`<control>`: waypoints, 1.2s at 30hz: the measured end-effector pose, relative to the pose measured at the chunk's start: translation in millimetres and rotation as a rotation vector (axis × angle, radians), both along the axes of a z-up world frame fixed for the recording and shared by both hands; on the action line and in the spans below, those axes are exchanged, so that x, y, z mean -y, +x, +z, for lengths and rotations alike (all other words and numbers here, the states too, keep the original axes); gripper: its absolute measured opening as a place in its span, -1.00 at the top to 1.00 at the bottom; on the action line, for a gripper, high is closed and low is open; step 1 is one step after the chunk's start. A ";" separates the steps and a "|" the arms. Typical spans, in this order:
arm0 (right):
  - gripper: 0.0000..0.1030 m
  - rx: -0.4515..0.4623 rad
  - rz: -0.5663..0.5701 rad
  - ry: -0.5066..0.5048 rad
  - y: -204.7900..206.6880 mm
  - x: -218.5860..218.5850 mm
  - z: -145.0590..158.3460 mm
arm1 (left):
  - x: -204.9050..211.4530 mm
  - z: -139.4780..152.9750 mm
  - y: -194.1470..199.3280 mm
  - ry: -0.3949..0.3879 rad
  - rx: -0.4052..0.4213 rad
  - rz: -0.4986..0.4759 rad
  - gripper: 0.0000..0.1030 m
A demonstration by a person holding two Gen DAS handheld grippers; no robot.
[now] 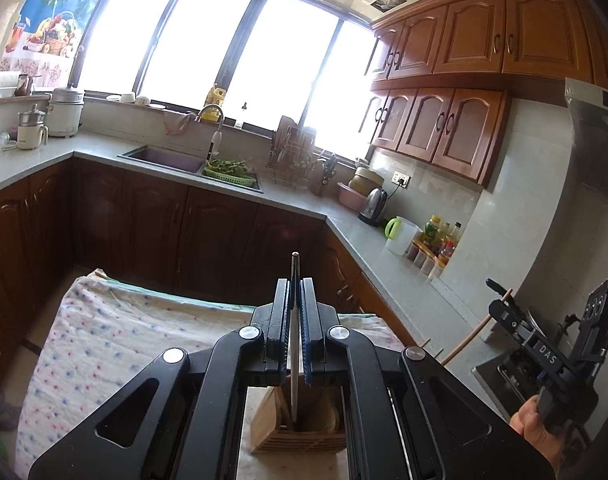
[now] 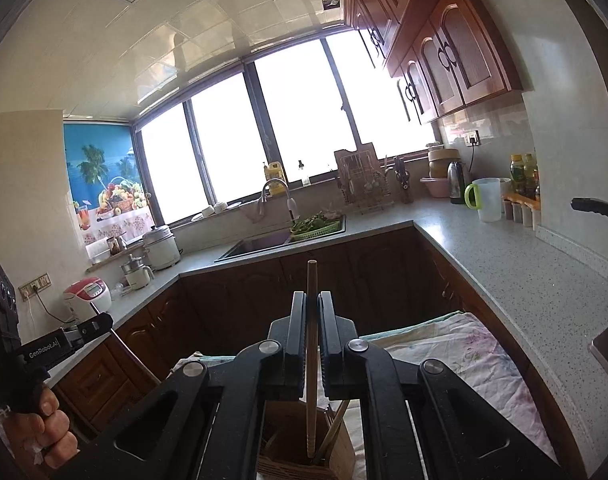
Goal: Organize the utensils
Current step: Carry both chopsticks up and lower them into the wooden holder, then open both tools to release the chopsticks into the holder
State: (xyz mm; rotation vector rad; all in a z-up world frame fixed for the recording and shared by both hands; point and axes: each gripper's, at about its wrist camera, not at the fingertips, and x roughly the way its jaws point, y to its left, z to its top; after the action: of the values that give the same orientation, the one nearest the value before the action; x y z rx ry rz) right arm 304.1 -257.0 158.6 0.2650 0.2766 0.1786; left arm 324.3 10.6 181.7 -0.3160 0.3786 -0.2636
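The holder [image 1: 300, 428] sits low centre in both views, directly under the jaws. The left gripper [image 1: 295, 292] pinches a thin metal utensil [image 1: 294, 360] upright; the right gripper [image 2: 311, 304] pinches a chopstick [image 2: 311, 360] upright. Only the right view shows other sticks already inside.

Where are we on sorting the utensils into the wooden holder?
Mid-job. Done: at least one wooden utensil already leans inside the wooden holder. In hand: the left gripper is shut on a thin metal utensil, and the right gripper is shut on a wooden stick, both above the holder. Left: lowering and releasing both. Other loose utensils are not in view.
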 end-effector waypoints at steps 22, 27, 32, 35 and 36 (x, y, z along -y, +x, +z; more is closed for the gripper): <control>0.89 -0.171 0.012 0.055 22.5 -4.9 -79.0 | 31.5 -96.0 25.7 0.054 -0.152 -0.037 0.91; 0.89 -0.175 0.013 0.058 23.5 -5.2 -77.8 | 33.4 -98.6 27.5 0.061 -0.160 -0.042 0.90; 0.89 -0.176 0.012 0.058 23.5 -5.1 -77.6 | 33.8 -97.8 28.2 0.065 -0.163 -0.042 0.90; 0.89 -0.178 0.013 0.059 24.5 -5.1 -78.1 | 34.2 -97.4 28.6 0.061 -0.166 -0.043 0.90; 0.89 -0.179 0.013 0.060 24.5 -5.1 -78.0 | 33.9 -97.9 29.0 0.060 -0.168 -0.043 0.89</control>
State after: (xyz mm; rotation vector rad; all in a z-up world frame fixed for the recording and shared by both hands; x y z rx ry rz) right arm 328.6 -251.9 80.6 0.3397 0.4506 0.1767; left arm 353.2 -23.3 83.9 -0.2721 0.5585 -0.2681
